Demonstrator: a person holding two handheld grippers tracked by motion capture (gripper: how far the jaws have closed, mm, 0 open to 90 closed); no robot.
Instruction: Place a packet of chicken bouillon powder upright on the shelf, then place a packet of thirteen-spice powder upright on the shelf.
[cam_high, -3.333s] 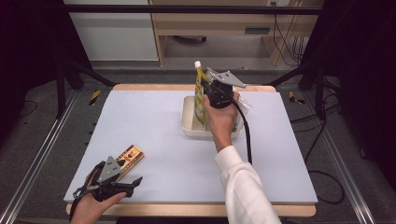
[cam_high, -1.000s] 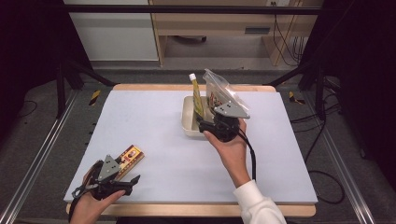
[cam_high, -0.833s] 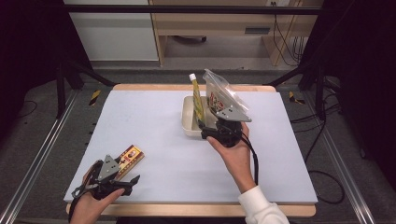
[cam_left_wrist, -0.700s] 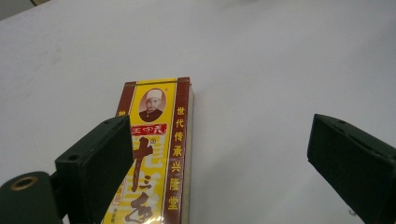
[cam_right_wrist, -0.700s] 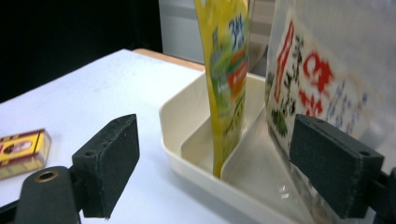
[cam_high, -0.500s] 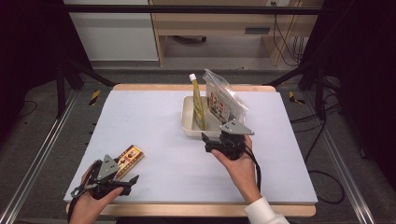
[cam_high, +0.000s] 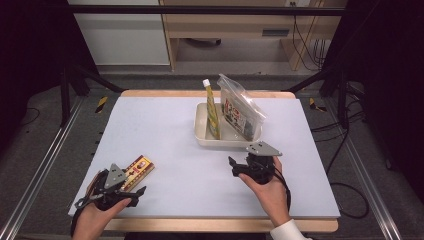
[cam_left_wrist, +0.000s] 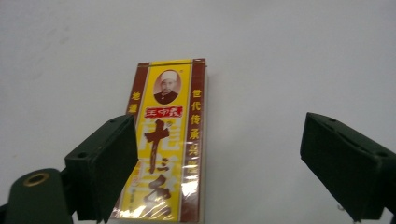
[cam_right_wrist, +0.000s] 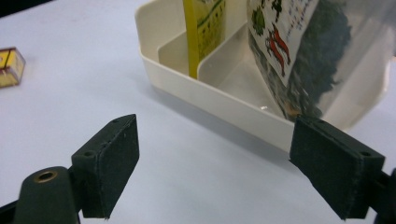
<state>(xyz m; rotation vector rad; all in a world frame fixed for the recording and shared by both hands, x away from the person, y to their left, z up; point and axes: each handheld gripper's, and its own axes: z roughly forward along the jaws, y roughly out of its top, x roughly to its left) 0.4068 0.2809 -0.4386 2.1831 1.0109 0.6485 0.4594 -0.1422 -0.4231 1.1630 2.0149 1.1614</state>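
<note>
On the tabletop (cam_high: 165, 130) in the high view, a cream divided tray (cam_high: 202, 131) sits toward the far centre. A yellow squeeze tube (cam_high: 212, 110) stands upright in its left compartment, and a clear zip bag (cam_high: 241, 106) of dark contents leans in its right compartment. The right hand-held gripper (cam_high: 235, 166) lies low over the tabletop just in front of the tray, apart from it, with nothing between its jaws. The left hand-held gripper (cam_high: 136, 194) rests at the near left corner. A yellow and brown seasoning box (cam_high: 136, 171) lies flat just beside it.

From the left gripper view, the seasoning box (cam_left_wrist: 166, 140) lies lengthwise on the tabletop. Its near end sits between the jaws, close against the left jaw. The jaws stand wide apart, and the right jaw is well clear of the box; whether the left jaw touches the box cannot be determined.

From the right gripper view, the jaws have just been opening and stand wide, with bare tabletop between them. The tray (cam_right_wrist: 219, 100) lies beyond the jaws, showing its divider wall, the squeeze tube (cam_right_wrist: 204, 28) and the zip bag (cam_right_wrist: 308, 51). The seasoning box (cam_right_wrist: 9, 66) appears at the left edge, well apart.
</note>
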